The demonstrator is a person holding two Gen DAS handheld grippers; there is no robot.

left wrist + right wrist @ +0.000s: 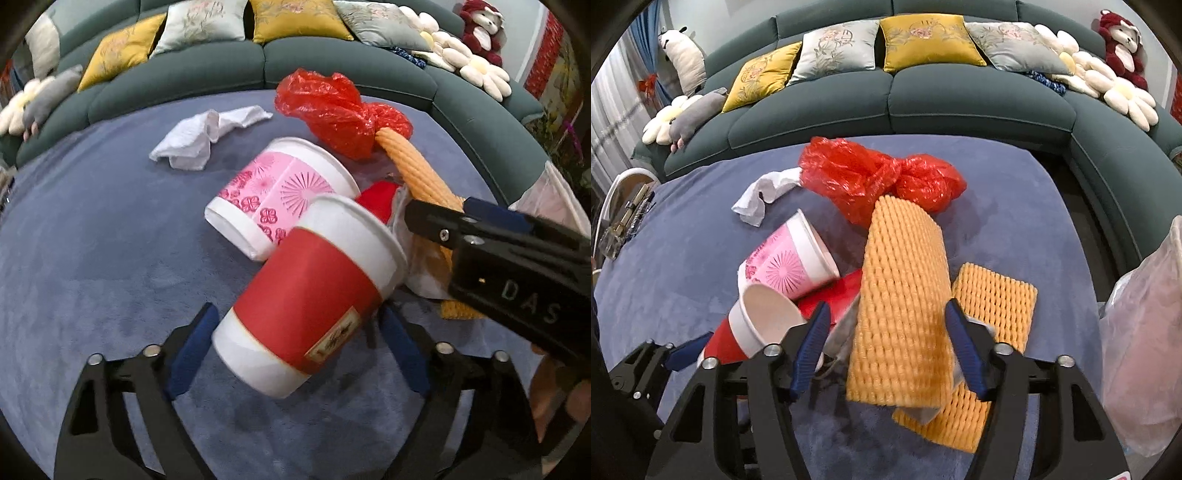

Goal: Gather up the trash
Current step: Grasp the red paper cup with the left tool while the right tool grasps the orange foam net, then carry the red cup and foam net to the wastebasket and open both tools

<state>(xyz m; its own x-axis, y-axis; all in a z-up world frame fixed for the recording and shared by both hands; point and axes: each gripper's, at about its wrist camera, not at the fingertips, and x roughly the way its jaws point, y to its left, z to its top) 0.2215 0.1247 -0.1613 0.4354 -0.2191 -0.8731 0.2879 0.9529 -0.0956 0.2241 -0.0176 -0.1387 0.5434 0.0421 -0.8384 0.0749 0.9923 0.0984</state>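
Observation:
A red-and-white paper cup (303, 291) lies tilted on the blue carpet, leaning on a pink patterned cup (280, 184). My left gripper (297, 312) straddles the red cup, with both blue pads against its sides. In the right wrist view my right gripper (886, 304) is shut on a bowed orange foam net (901, 295), with crumpled white paper squeezed against its left pad. That gripper (443, 210) reaches in from the right in the left wrist view. A second foam net (993, 306) lies flat underneath. A red plastic bag (871, 177) and a white tissue (757, 199) lie farther back.
A dark green sofa (960, 99) with cushions and plush toys curves around the far and right sides of the carpet. A pale translucent plastic bag (1145, 332) stands at the right edge. At the far left sits a small table with clutter (624, 218).

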